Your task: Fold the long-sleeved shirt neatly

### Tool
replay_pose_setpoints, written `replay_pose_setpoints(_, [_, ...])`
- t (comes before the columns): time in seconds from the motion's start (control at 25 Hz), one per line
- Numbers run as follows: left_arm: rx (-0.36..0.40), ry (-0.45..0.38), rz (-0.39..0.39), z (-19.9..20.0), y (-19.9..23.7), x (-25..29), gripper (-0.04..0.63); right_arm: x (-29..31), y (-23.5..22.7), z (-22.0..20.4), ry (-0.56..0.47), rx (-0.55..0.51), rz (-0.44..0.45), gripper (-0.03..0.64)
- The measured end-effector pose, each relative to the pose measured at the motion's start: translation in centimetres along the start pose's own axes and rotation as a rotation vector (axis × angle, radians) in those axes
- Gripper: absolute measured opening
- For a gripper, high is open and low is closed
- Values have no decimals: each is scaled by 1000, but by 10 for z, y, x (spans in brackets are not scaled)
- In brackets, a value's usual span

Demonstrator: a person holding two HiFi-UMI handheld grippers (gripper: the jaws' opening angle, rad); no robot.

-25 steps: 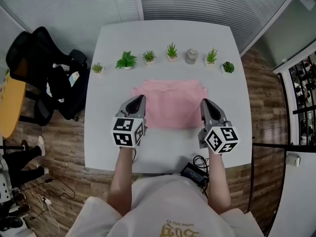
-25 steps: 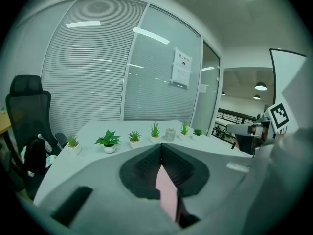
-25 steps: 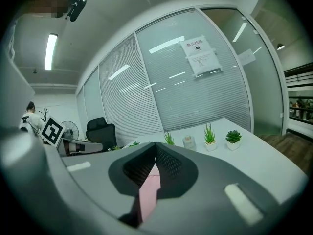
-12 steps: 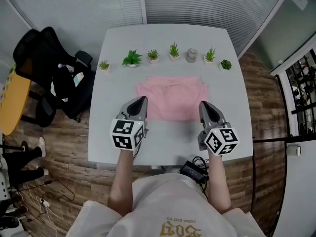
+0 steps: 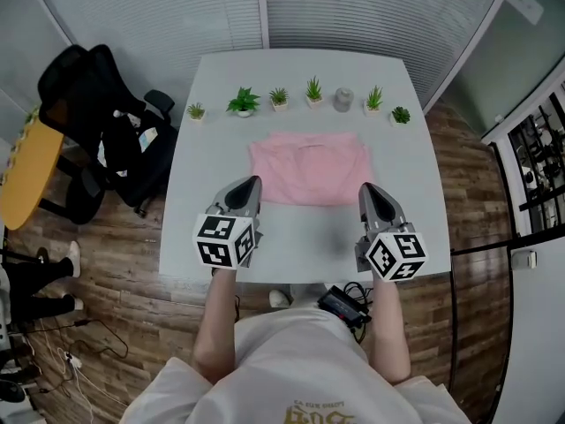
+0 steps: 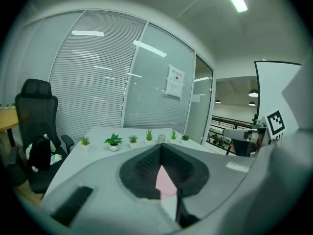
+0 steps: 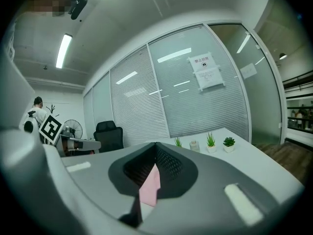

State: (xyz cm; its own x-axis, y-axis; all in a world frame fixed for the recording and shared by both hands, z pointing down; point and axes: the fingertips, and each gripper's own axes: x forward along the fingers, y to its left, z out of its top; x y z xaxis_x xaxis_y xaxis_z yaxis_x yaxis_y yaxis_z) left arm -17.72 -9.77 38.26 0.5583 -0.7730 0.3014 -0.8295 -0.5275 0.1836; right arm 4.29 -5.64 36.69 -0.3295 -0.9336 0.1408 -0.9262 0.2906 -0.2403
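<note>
Left tool (image 5: pixel 250 184) has its jaws pressed together with nothing in them, and the right tool (image 5: pixel 368 189) is the same, closed tight and empty. Both hang over the near part of the tabletop (image 5: pixel 300 246). The folded pink shirt (image 5: pixel 309 168) lies flat at twelve o'clock, neither tool touching it, with potted plants (image 5: pixel 244 102) lined up beyond

Both arms reach forward, roughly parallel. The left forearm (image 5: pixel 217 318) and right forearm (image 5: pixel 389 325) are bare. Left hand-held gripper (image 5: pixel 251 184): jaws closed tip to tip, pointing away from the body and tilted slightly down, left marker cube (image 5: pixel 225 240) at its rear end. Right hand-held gripper (image 5: pixel 365 189): jaws closed together, pointing away, nearer level, right marker cube (image 5: pixel 395 254) at its rear. The two grippers are side by side, well apart, tips about even.
</note>
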Motion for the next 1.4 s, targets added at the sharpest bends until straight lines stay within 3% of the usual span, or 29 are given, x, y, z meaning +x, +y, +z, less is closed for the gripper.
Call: replay_pose_setpoints(1.4, [-10, -33, -4, -3, -14, -35, 8, -38, 14, 0, 4, -62, -20, 11])
